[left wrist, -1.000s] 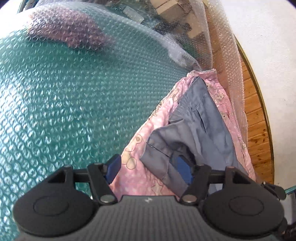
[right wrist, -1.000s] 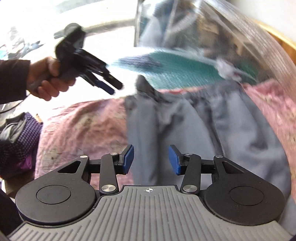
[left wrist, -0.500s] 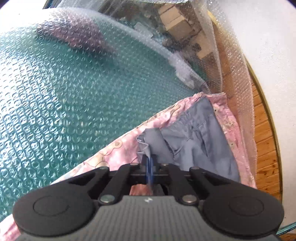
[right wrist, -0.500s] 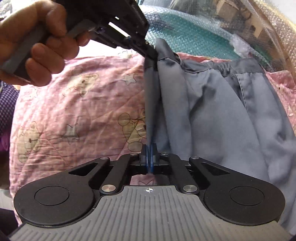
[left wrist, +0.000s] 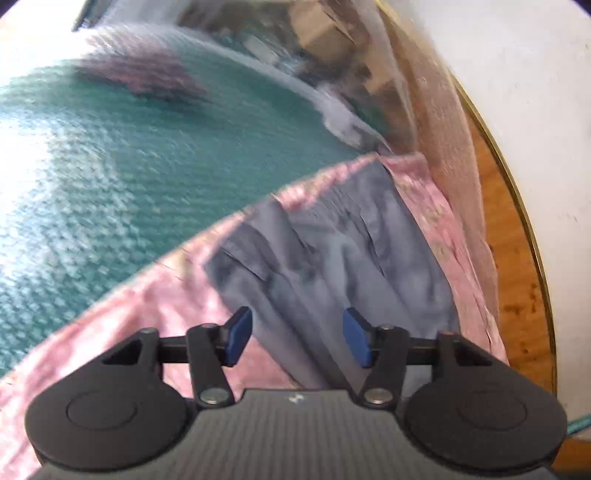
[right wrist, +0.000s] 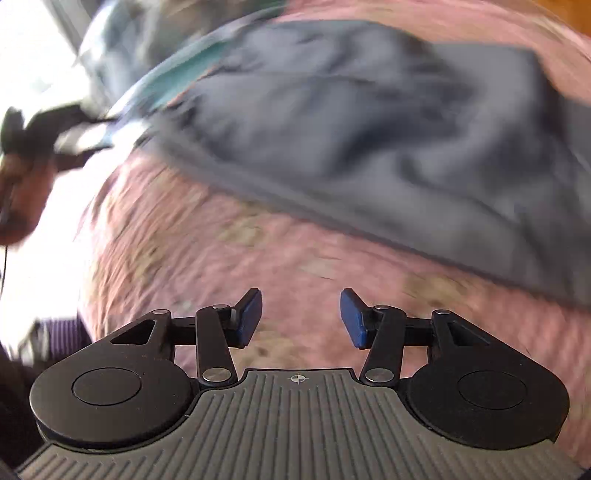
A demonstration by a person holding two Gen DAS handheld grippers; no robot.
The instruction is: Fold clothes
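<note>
Teal bubble-wrap sheet (left wrist: 122, 192) covers the work surface ahead-left of the left gripper (left wrist: 297, 334), w/ a white wall (left wrist: 524, 92) and a strip of wooden flooring (left wrist: 509, 266) off to its right. Blurred cardboard boxes (left wrist: 321, 33) sit far ahead behind clear wrap. Both views are motion-smeared.

Pink cartoon-print cloth (left wrist: 155, 295) lies over the bubble wrap, directly under and ahead of both grippers. On top of it lies the crumpled grey fabric garment (left wrist: 343, 251): in the left wrist view it's straight ahead of the blue pads (left wrist: 236, 336), its near part running down between them and out of sight behind the gripper body. Left jaws have just been opening; they're spread now, pads not pressing the grey fabric, though it's seen in the gap.

In the right wrist view the grey garment (right wrist: 369, 122) is ahead & to the right of the right gripper (right wrist: 301, 319), lying flat-ish w/ folds, well clear of the fingertips. Right jaws have just been opening too; they stand apart w/ nothing between them, only pink cloth (right wrist: 258, 240) below. Far ahead-left, the left gripper (right wrist: 74, 133) and the hand (right wrist: 22, 192) holding it show as a dark blur; can't tell details there. Dark purple fabric (right wrist: 62, 332) sits at the left edge, beside the right gripper's body.
</note>
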